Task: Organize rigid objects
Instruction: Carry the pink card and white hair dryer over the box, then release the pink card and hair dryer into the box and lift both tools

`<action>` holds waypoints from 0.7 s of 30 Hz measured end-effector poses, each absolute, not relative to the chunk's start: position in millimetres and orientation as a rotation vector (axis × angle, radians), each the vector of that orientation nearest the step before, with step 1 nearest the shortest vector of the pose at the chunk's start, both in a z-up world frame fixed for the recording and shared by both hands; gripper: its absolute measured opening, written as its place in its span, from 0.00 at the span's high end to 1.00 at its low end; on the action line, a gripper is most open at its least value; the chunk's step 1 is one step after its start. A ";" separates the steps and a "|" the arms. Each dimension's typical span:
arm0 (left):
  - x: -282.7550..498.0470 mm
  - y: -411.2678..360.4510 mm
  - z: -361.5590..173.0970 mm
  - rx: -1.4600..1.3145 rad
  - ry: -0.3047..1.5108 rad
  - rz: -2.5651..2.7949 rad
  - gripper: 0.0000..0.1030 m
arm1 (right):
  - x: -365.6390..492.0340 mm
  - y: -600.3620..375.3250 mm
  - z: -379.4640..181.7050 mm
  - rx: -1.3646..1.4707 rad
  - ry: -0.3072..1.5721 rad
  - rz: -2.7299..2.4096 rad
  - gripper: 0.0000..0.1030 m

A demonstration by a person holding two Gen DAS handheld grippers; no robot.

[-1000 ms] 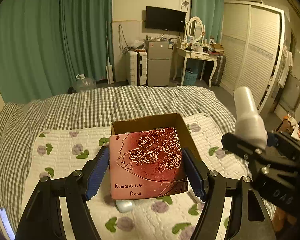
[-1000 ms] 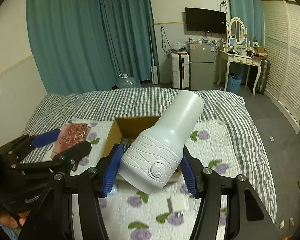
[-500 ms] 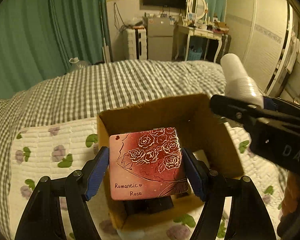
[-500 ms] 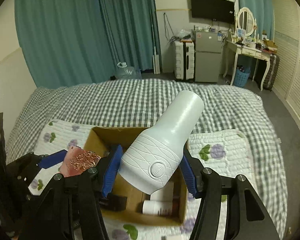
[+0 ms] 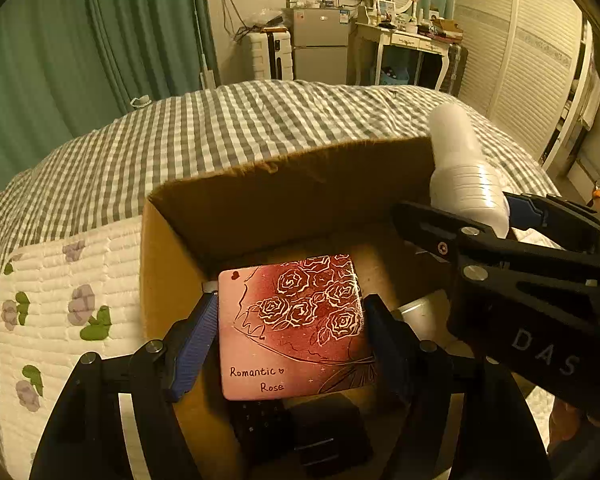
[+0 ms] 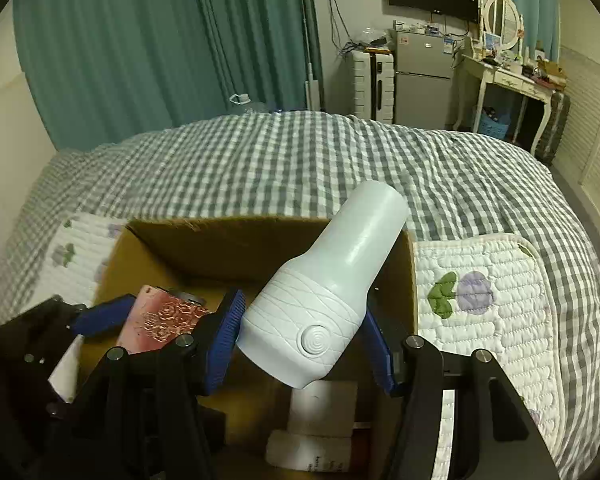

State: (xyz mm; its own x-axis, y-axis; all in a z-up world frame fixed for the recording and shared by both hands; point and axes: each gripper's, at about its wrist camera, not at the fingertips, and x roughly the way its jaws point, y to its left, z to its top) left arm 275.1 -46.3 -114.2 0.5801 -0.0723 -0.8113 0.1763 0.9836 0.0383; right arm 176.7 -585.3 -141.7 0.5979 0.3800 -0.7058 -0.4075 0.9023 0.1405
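My left gripper is shut on a flat red tin printed with roses and "Romantic Rose". It holds the tin inside the open cardboard box, above a black item. My right gripper is shut on a white bottle-shaped device and holds it over the box, to the right of the tin. The right gripper and white device also show in the left wrist view at the box's right side.
The box sits on a white floral quilted mat on a grey checked bed. White bottles lie in the box. Green curtains, a fridge, a dressing table and a wardrobe stand beyond.
Both grippers have moved forward and down into the box with their objects still held. The box now fills more of each view.
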 end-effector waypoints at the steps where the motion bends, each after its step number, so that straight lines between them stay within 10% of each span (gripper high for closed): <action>1: 275.4 -46.5 -115.7 0.120 0.942 -0.142 0.28 | 176.6 -584.8 -143.4 -0.033 0.808 0.453 0.44; 21: 201.1 -49.2 6.0 0.120 0.803 -0.117 0.25 | 94.2 -655.6 -24.0 0.046 0.632 0.362 0.08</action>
State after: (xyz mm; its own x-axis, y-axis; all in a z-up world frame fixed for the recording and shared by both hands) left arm 201.1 -49.2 6.0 0.6890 -0.0585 -0.7224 0.1497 0.9867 0.0629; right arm 94.2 -655.6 -24.0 0.7464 0.3449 -0.5691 -0.3169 0.9362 0.1518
